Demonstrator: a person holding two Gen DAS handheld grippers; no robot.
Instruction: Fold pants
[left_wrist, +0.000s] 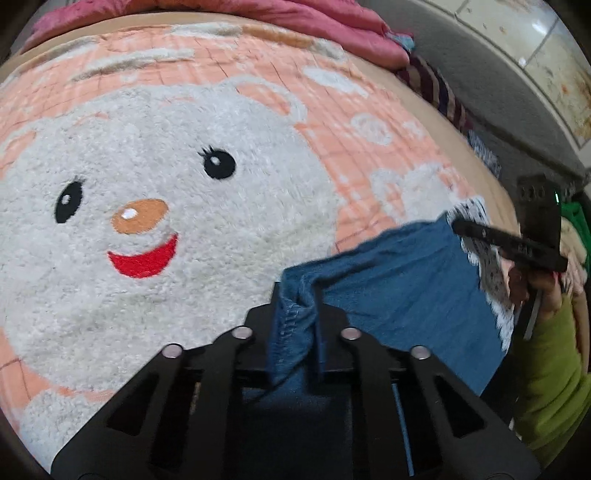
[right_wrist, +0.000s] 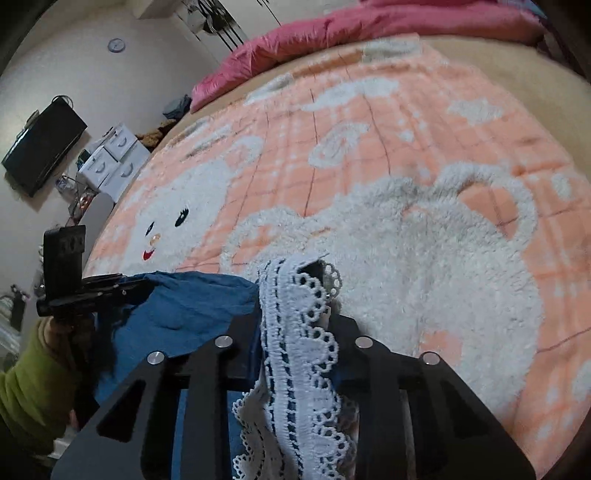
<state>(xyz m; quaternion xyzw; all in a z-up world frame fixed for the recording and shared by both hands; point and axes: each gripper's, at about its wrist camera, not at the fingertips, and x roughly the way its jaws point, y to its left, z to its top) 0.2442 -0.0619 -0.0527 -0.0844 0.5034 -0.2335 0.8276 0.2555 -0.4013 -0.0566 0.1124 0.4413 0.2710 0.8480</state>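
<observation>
Blue denim pants (left_wrist: 399, 280) lie at the near edge of the bed (right_wrist: 461, 48), on a peach fleece blanket (left_wrist: 258, 62) with a large white bear face (left_wrist: 155, 192). Left gripper (left_wrist: 297, 295): jaws pressed together, pinching a stitched denim edge that bunches up between the 2 fingers. Right gripper (right_wrist: 295, 306): jaws closed on the white lace trim (right_wrist: 295, 332) of the pants, which stands up between the fingers and drapes back toward the camera; denim shows just left of it. In the left wrist view the right gripper (left_wrist: 458, 225) reaches in from the right, its tips at the lace-edged end of the pants; a hand (left_wrist: 543, 284) and green sleeve (left_wrist: 554, 369) sit behind it. In the right wrist view the left gripper (right_wrist: 144, 284) sits at the far left end of the denim, held by a hand in the same green sleeve (right_wrist: 33, 387). The pants span between the 2 grippers. Surroundings: a pink quilt (right_wrist: 332, 33) bunched along the far side of the bed, a wall-mounted black TV (right_wrist: 44, 147), a round wall clock (right_wrist: 116, 45), white boxes (right_wrist: 114, 155) beside the bed, and striped fabric (left_wrist: 436, 88) at the bed's right edge. Nothing lies on the blanket ahead of the pants.
</observation>
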